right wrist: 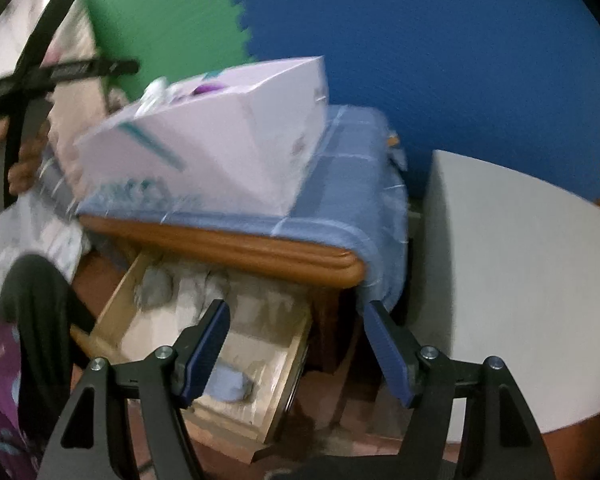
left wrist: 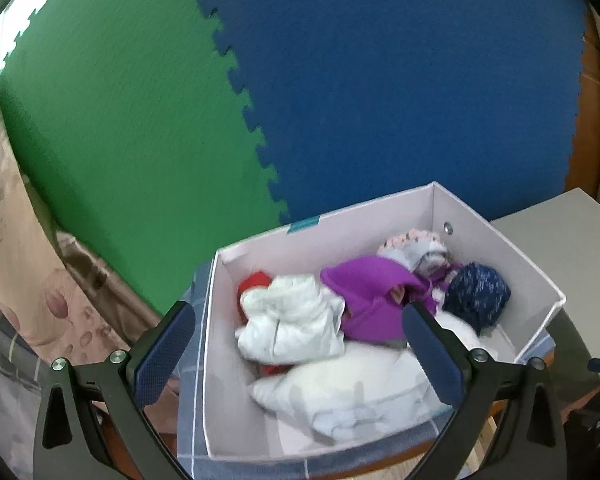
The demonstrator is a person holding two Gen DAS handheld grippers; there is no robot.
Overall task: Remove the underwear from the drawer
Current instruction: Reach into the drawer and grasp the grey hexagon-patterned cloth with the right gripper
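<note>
A white cardboard box (left wrist: 500, 240) holds rolled garments: a white bundle (left wrist: 292, 320), a purple piece (left wrist: 372, 296), a dark blue speckled one (left wrist: 478, 294), a red one (left wrist: 254, 280) and a pale patterned one (left wrist: 414, 244). My left gripper (left wrist: 300, 332) hovers open above the box, nothing between its fingers. In the right wrist view a wooden drawer (right wrist: 276, 392) stands pulled out under the bed edge, with grey folded garments (right wrist: 156, 288) and a light blue one (right wrist: 228, 386) inside. My right gripper (right wrist: 296, 336) is open above the drawer's right side, holding nothing.
The box (right wrist: 220, 136) rests on a blue checked bed cover (right wrist: 352, 200) with a wooden bed rail (right wrist: 220, 240) below. A grey cabinet (right wrist: 520, 280) stands at the right. Green and blue foam mats (left wrist: 340, 80) lie behind. A hand (right wrist: 20, 160) holds the other gripper at far left.
</note>
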